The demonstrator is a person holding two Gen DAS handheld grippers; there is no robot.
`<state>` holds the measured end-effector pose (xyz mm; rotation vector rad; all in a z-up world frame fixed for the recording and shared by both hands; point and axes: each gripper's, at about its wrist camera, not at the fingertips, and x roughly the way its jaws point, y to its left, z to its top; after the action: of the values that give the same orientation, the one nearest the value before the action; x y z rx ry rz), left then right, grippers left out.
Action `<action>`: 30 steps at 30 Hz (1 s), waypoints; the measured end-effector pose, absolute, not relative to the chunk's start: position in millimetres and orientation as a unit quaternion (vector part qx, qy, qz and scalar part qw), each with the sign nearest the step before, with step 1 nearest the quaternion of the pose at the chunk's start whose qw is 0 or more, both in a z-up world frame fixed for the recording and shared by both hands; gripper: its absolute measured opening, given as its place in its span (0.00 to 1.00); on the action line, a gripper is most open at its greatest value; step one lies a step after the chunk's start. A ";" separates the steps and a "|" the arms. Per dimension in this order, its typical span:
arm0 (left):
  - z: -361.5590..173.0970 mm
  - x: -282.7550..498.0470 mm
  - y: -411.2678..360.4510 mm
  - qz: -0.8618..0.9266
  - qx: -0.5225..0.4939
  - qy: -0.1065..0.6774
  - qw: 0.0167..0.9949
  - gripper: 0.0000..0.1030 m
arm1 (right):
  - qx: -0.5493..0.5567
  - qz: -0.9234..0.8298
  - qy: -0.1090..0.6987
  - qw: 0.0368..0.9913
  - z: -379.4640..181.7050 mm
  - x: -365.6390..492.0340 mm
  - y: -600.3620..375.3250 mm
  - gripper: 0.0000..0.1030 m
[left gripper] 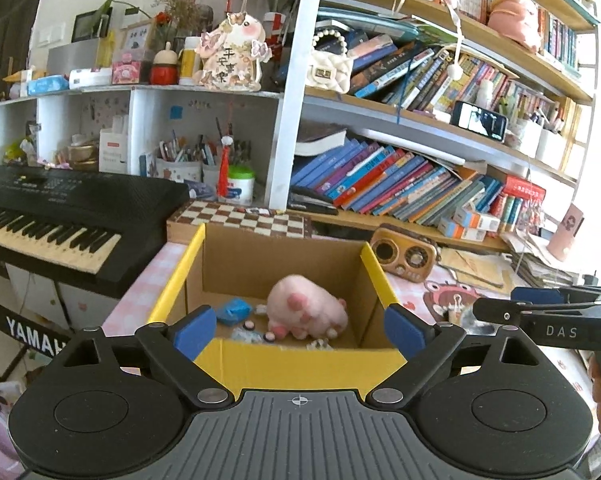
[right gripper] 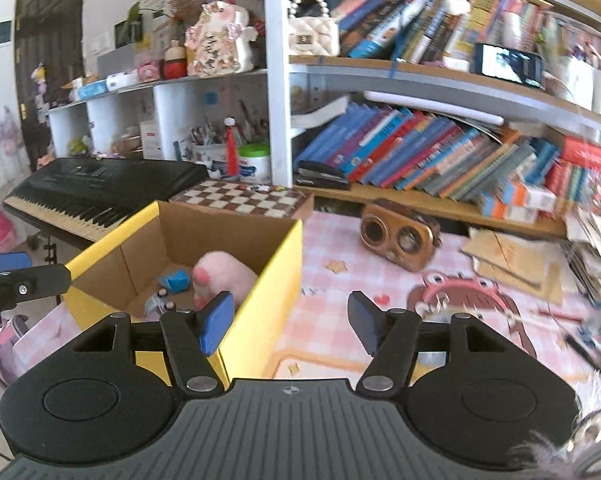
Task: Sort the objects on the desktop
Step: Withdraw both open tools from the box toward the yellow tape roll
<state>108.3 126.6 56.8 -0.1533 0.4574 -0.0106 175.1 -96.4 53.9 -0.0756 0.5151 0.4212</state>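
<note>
A cardboard box with yellow flaps [left gripper: 284, 364] stands on the pink checked desk cover. Inside lie a pink plush toy [left gripper: 306, 312], a crumpled blue item [left gripper: 232, 309] and a few small bits. My left gripper [left gripper: 299, 330] hovers at the box's near wall, open wide, with nothing between its blue pads. My right gripper [right gripper: 291, 322] is open and empty over the desk just right of the box's yellow wall [right gripper: 268, 292]. The plush toy [right gripper: 228, 276] also shows in the right wrist view. In the left wrist view, one right-gripper finger [left gripper: 540, 314] reaches in from the right edge.
A black keyboard [left gripper: 52, 216] sits left of the box, a chessboard [left gripper: 240, 216] behind it, and a wooden retro radio [right gripper: 400, 236] to the right. Bookshelves crowd the back. A monster-print mat [right gripper: 460, 300], cardboard sheets, paper stacks and pens [right gripper: 580, 340] lie at the right.
</note>
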 end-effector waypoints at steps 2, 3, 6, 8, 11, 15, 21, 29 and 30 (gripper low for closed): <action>53.8 100.8 124.1 -0.006 -0.076 0.230 0.970 0.91 | -0.033 0.198 0.255 0.946 48.8 163.9 -99.1 0.63; 52.4 97.2 123.3 -0.008 -0.078 0.231 0.970 0.91 | -0.032 0.193 0.255 0.947 46.4 158.1 -100.7 0.63; 46.5 84.6 119.5 -0.013 -0.083 0.237 0.968 0.91 | -0.031 0.179 0.256 0.949 39.6 142.8 -103.0 0.67; 42.5 76.8 116.1 -0.016 -0.084 0.241 0.967 0.91 | -0.032 0.171 0.254 0.951 34.3 130.4 -104.2 0.71; 36.4 66.9 111.1 -0.022 -0.085 0.248 0.965 0.91 | -0.034 0.167 0.265 0.949 26.6 117.5 -105.0 0.75; 28.8 54.9 104.2 -0.033 -0.088 0.260 0.961 0.91 | -0.034 0.165 0.281 0.945 16.1 100.6 -104.4 0.75; 19.7 38.9 94.3 -0.042 -0.087 0.275 0.957 0.91 | -0.022 0.160 0.298 0.941 4.3 75.2 -104.1 0.80; 10.1 22.4 83.1 -0.054 -0.078 0.292 0.952 0.91 | -0.006 0.149 0.315 0.937 -2.8 57.3 -109.4 0.83; 9.7 21.3 81.4 -0.057 -0.076 0.294 0.951 0.91 | -0.005 0.147 0.316 0.937 -3.1 55.1 -110.3 0.84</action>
<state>21.3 81.4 9.7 -0.1545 0.5983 -0.1157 55.1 -110.3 -3.1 -0.0099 0.6446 0.3001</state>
